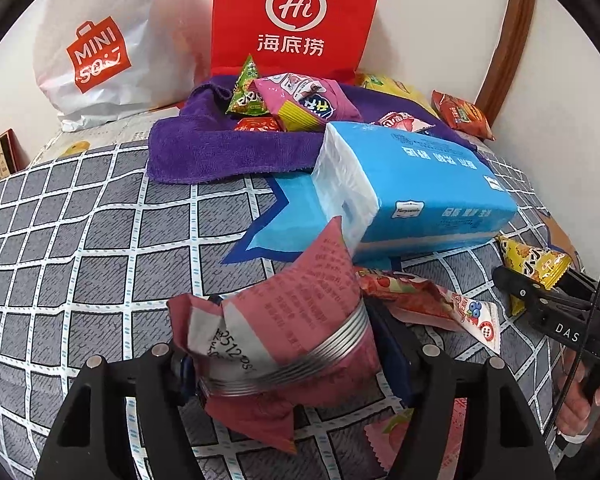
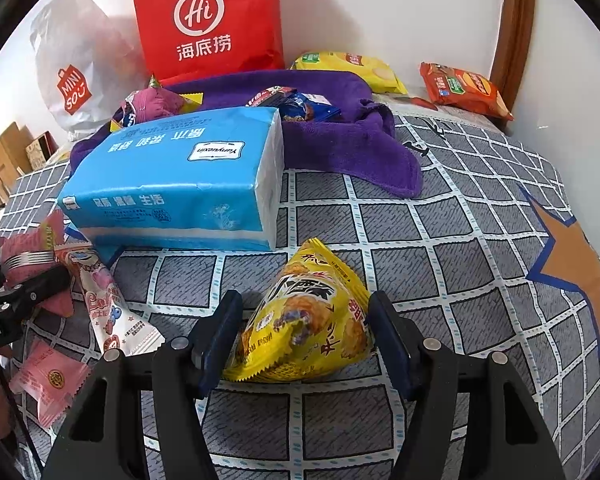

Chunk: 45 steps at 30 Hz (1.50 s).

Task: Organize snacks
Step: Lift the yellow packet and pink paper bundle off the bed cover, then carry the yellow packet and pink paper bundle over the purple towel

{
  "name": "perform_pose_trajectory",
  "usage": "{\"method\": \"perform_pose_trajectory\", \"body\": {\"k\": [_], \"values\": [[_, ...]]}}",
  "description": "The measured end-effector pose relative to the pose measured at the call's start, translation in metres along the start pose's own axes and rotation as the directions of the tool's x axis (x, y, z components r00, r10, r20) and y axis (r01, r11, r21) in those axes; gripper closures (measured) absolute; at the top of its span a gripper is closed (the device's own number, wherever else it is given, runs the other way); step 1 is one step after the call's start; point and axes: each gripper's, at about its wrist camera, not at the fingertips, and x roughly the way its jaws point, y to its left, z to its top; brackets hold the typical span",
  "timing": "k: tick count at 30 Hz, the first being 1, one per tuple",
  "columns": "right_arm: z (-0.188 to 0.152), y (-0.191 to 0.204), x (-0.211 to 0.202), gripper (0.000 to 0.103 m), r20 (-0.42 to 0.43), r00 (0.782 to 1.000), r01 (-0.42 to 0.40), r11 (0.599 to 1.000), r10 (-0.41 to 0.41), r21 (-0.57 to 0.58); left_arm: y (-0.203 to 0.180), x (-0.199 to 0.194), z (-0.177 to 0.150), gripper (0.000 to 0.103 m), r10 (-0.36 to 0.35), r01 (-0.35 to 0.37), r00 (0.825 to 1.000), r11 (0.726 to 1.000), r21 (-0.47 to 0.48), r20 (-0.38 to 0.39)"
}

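- Grey checked bedding covers the bed, with a purple towel spread at the far side against the wall; several snacks are already gathered on it.
- A pink snack packet is clamped between the jaws of the left hand-held gripper, its long axis pointing up and away towards the towel.
- A yellow triangular snack packet sits between the half-open jaws of the right hand-held gripper; whether the pads press it cannot be told.
- A blue tissue pack lies directly between both packets and the towel.
- The right hand-held gripper is judged to have the clearer path, past the pack's right end.
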Motion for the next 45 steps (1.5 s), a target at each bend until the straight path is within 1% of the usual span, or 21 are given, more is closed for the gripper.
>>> {"method": "perform_pose_trajectory", "body": {"k": [2,4,8,12,16,18,20,25,30,39,45], "values": [[0.000,-0.001,0.000,0.039,0.001,1.000,-0.004,1.000,0.004,0.006,0.000,-0.001,0.000,0.038,-0.016,0.016,1.000,1.000,-0.002,0.005],[0.001,-0.001,0.000,0.040,0.002,1.000,-0.001,1.000,0.001,0.009,0.001,-0.001,-0.001,0.040,-0.021,0.021,1.000,1.000,-0.004,0.007],[0.000,0.000,0.000,0.043,0.003,1.000,0.009,1.000,-0.009,0.006,0.002,-0.002,-0.002,0.041,-0.030,0.031,0.999,0.999,-0.016,0.014],[0.000,-0.004,-0.001,0.044,0.009,1.000,-0.011,1.000,0.011,0.026,0.005,-0.003,-0.002,0.043,-0.038,0.039,0.999,0.999,-0.032,0.019],[0.001,-0.009,-0.003,0.046,0.018,0.999,-0.036,0.998,0.036,0.043,0.003,-0.006,-0.004,0.043,-0.018,0.018,1.000,1.000,-0.020,0.011],[0.001,-0.009,-0.006,0.048,0.018,0.999,-0.033,0.999,0.032,0.034,0.004,-0.013,-0.005,0.043,-0.030,0.030,1.000,0.999,-0.023,0.000],[0.002,-0.009,-0.012,0.049,0.017,1.000,-0.012,0.999,0.012,0.032,0.006,-0.021,-0.005,0.043,-0.043,0.043,0.999,0.999,-0.024,0.004],[0.007,-0.009,-0.036,0.051,0.047,0.998,-0.053,0.997,0.050,0.063,0.007,-0.046,-0.002,0.043,-0.033,0.033,0.999,0.999,0.004,0.027],[0.012,0.002,-0.058,0.053,0.082,0.995,-0.057,0.997,0.053,0.049,0.007,-0.064,0.005,0.043,-0.093,0.093,0.995,0.996,-0.003,0.032],[0.021,0.019,-0.082,0.055,0.103,0.992,-0.082,0.996,0.079,0.021,-0.008,-0.088,0.025,0.043,-0.130,0.129,0.990,0.991,0.021,0.059],[0.031,0.029,-0.098,0.055,0.120,0.989,-0.088,0.996,0.089,-0.018,-0.022,-0.097,0.040,0.043,-0.166,0.163,0.984,0.985,0.052,0.059]]}}
